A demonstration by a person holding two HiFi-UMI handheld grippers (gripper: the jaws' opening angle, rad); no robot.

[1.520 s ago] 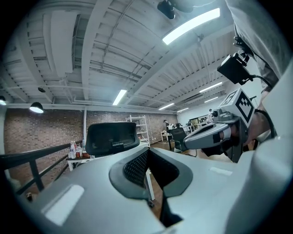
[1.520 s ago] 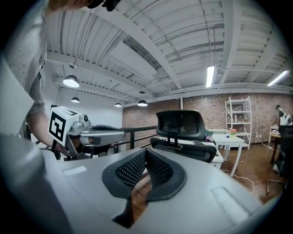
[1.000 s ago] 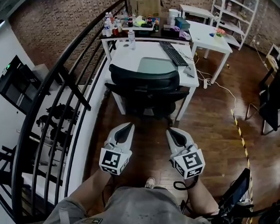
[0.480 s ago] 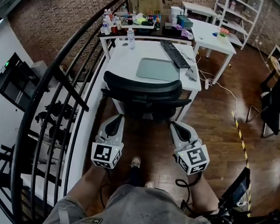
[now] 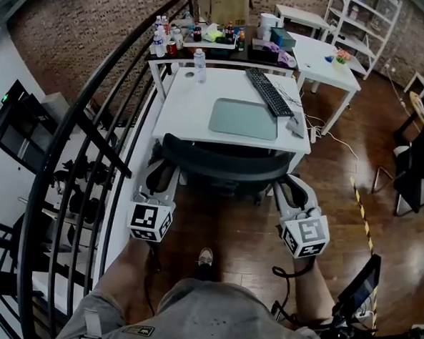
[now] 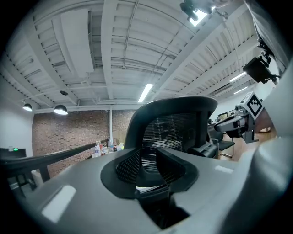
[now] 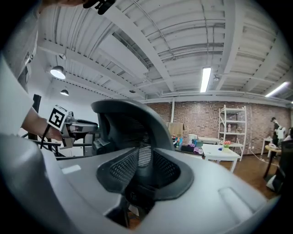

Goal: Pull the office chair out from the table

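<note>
Head view first: the office chair (image 5: 223, 159) sits tucked in tight against the white table (image 5: 194, 110), its black backrest curving along the near edge and its seat hidden underneath. The left gripper (image 5: 161, 175) is up at the backrest's left end, and the right gripper (image 5: 290, 186) is at the right end, each pointing forward with its marker cube toward the person. A shoe (image 5: 205, 256) shows on the wooden floor between the arms.

Over to the left gripper view: the left gripper (image 6: 151, 170) has its jaws opening with a narrow gap between them, and the mesh chair (image 6: 174, 119) fills the space just beyond the tips. From this angle it looks as if the pads are not pressing on the frame.

Right gripper view: the same story. The right gripper (image 7: 142, 176) has jaws opening, slightly parted, with the chair (image 7: 123, 119) rising right in front of them.

On the tabletop lie a keyboard (image 5: 272, 92), a grey mat (image 5: 245, 118) and a water bottle (image 5: 200, 64). A black railing (image 5: 107, 123) runs along the left side.
</note>
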